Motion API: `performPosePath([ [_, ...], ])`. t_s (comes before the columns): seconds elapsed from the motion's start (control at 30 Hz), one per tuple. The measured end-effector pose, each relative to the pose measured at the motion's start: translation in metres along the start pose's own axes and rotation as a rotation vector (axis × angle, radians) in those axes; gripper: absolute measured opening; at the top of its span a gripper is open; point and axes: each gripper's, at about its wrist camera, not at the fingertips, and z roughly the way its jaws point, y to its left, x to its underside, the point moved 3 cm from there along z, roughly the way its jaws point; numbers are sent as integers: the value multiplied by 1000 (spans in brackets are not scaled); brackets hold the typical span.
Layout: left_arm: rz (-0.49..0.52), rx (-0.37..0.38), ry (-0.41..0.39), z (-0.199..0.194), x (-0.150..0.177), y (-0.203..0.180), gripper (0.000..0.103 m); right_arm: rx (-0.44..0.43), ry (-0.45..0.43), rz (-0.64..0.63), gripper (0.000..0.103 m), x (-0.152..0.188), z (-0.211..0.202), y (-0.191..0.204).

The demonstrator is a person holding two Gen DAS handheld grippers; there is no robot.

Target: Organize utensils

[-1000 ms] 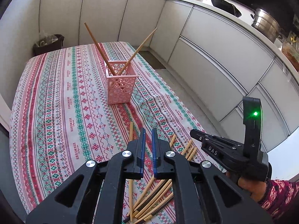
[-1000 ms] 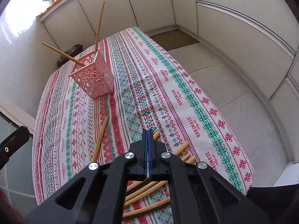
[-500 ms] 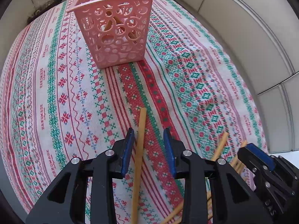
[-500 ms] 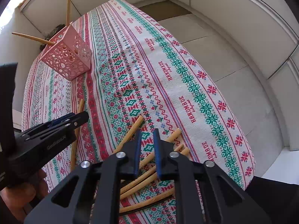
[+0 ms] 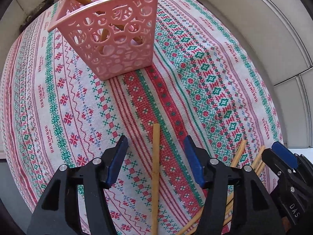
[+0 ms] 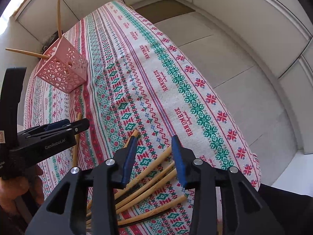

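Note:
A lone wooden chopstick (image 5: 156,176) lies on the patterned tablecloth (image 5: 205,82). My left gripper (image 5: 155,143) points straight down over it; its jaws are opening and straddle the stick without touching it. Beyond it stands the pink perforated basket (image 5: 117,45), with two chopsticks leaning in it. My right gripper (image 6: 154,140) hovers over a pile of several chopsticks (image 6: 156,178) near the table's near edge. Its jaws are opening, and stick ends lie below the gap, ungripped. The right wrist view also shows the basket (image 6: 64,72), the lone chopstick (image 6: 76,146) and the left gripper (image 6: 78,125).
The tablecloth's right edge (image 6: 244,156) drops to a tiled floor (image 6: 234,58). White cabinet fronts (image 6: 254,19) curve round beyond. A hand (image 6: 11,193) holds the left tool at the lower left of the right wrist view.
Both grippers went from shut to open. The left one moved forward and down over the lone chopstick, nearer the basket. The right one tilted down a little over the pile.

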Motion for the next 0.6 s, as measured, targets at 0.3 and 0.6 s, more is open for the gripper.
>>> performPosePath([
  [0.3,91,-14,12,5,-11,-11,45,-7,25,5,41,1,7,1],
  [0.6,10,48,-131,-6,0,5,6,-34,72,32,43,-5,13,7],
])
